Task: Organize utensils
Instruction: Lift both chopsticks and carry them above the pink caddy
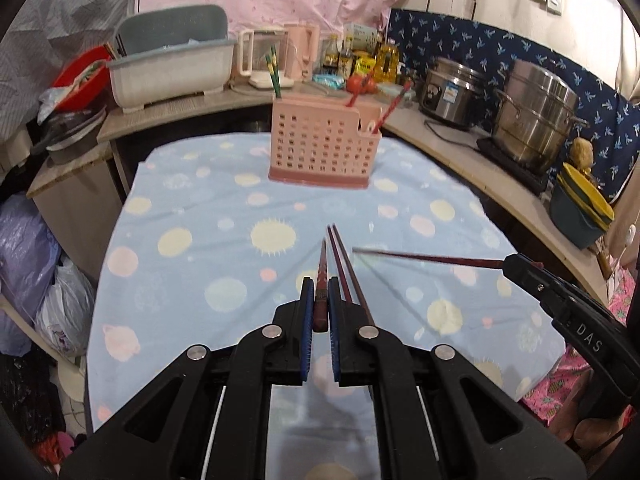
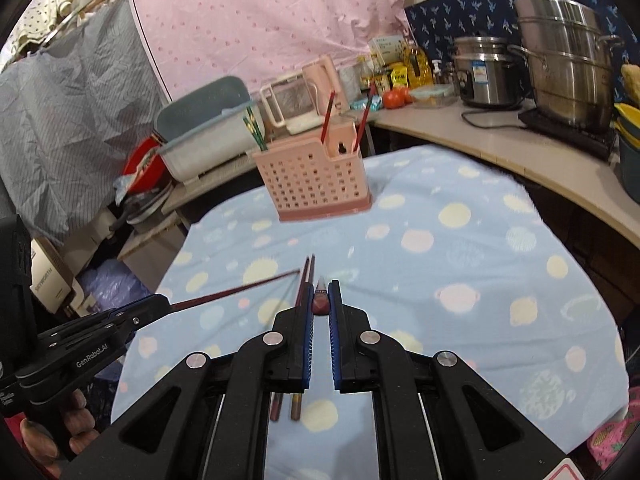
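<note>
- While both claws hover low over the blue spotted cloth [image 1: 192, 216], each pinches one dark red chopstick: the left claw [image 1: 320, 300] is pressed onto a patterned chopstick [image 1: 322, 280] that points ahead, and the right claw [image 2: 321, 304] clamps another [image 2: 321, 300] by its thick end.
- From the left wrist view, the right claw's chopstick [image 1: 424, 258] juts sideways across the cloth, its tip near the left one's tip but apart from it.
- Two more dark red chopsticks [image 1: 346, 276] lie side by side on the cloth, just beside the left claw's right finger.
- Farther off, a pink perforated holder [image 1: 320, 144] stands upright near the far edge of the tabletop, with green chopsticks [image 1: 274, 74] in its left part and red ones [image 1: 390, 110] leaning in its right pocket.
- Open cloth stretches between claws and holder.
- Steel pots [image 1: 532, 120] crowd the counter to the right; a grey dish bin [image 1: 168, 68] sits back left.
</note>
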`<state>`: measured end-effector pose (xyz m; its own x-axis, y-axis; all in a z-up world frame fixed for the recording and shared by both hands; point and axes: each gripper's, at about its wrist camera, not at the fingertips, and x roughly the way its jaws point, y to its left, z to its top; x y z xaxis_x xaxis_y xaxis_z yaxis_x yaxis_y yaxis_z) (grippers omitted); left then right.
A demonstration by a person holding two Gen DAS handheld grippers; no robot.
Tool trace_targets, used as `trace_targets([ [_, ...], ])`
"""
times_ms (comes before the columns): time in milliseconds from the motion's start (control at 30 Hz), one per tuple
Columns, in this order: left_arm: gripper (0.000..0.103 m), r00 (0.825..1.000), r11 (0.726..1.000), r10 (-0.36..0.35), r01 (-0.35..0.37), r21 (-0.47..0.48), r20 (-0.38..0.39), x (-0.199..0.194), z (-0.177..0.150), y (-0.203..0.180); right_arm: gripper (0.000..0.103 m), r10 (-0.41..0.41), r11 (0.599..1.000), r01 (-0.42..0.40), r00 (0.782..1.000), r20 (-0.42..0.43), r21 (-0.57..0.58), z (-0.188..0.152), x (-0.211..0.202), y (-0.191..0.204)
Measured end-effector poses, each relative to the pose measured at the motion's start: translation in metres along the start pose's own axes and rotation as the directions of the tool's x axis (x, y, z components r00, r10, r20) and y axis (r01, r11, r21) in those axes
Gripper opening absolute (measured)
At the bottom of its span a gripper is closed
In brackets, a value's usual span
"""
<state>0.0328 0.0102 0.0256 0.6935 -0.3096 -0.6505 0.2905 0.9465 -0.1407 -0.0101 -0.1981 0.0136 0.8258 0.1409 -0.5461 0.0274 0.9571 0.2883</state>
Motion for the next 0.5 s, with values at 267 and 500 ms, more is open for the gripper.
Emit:
trace_targets([
  [267, 0.007, 0.992, 1.0, 0.014, -0.013, -0.005, 0.123, -0.019, 0.05, 0.003, 0.007, 0.026, 1.0, -0.025, 0.996, 0.083, -0.011, 0.04, -0.006, 0.004],
  [500, 0.007, 0.983, 1.0, 0.024, -0.027, 0.015, 0.182, -0.018, 0.09, 0.002, 0.007, 0.049, 0.999, -0.049, 0.992, 0.116, -0.007, 0.075, 0.001, 0.003],
])
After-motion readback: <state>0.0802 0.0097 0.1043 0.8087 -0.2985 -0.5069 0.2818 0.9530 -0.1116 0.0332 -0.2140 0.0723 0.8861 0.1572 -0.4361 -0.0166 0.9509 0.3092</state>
